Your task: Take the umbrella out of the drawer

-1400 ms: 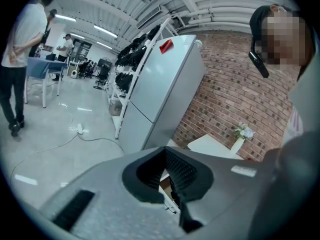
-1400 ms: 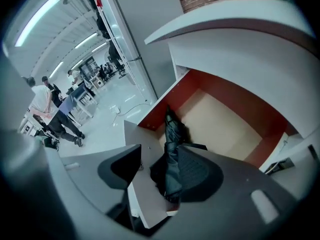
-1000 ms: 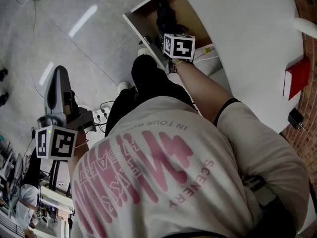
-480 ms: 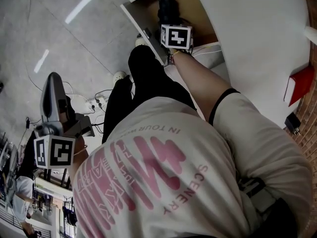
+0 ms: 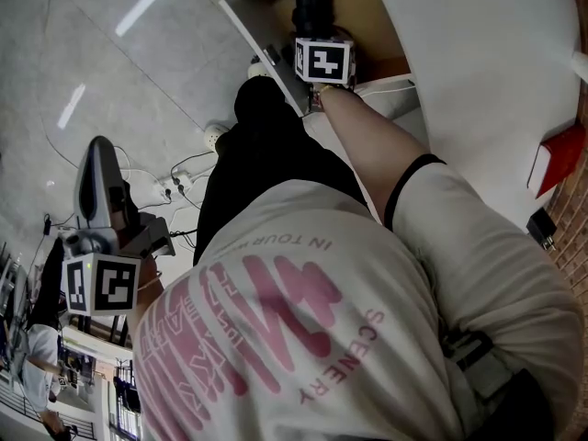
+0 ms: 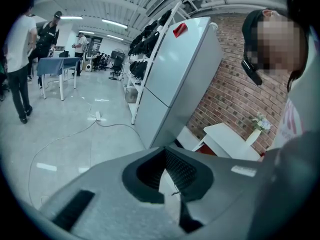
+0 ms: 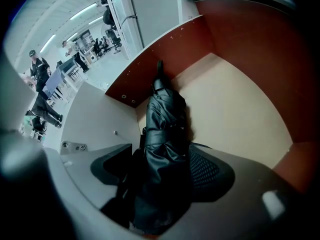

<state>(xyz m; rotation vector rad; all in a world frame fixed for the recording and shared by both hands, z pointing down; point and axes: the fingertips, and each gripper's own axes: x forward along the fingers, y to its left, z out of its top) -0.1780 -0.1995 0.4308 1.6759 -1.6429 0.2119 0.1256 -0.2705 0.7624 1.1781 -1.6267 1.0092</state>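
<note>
A folded black umbrella (image 7: 165, 119) lies lengthwise along the left side of the open drawer (image 7: 235, 104), which has a tan floor and red-brown walls. My right gripper (image 7: 160, 169) points steeply down over the umbrella's near end. Its jaws have just been opening and now stand wide, one on each side of the umbrella. In the head view the right gripper (image 5: 312, 26) reaches into the drawer (image 5: 367, 16) past its marker cube. My left gripper (image 5: 99, 145) hangs off to the left over the floor, shut and holding nothing. In its own view the left gripper (image 6: 165, 151) faces the room.
The drawer belongs to a white cabinet (image 5: 478, 53). A red book (image 5: 556, 154) and a small black object (image 5: 542, 228) lie on the cabinet's right side. A power strip with cables (image 5: 179, 186) lies on the floor. A grey fridge (image 6: 175, 79) and several people stand farther off.
The right gripper has sunk deeper into the drawer, onto the umbrella. The left gripper has dropped a little on the left side.
</note>
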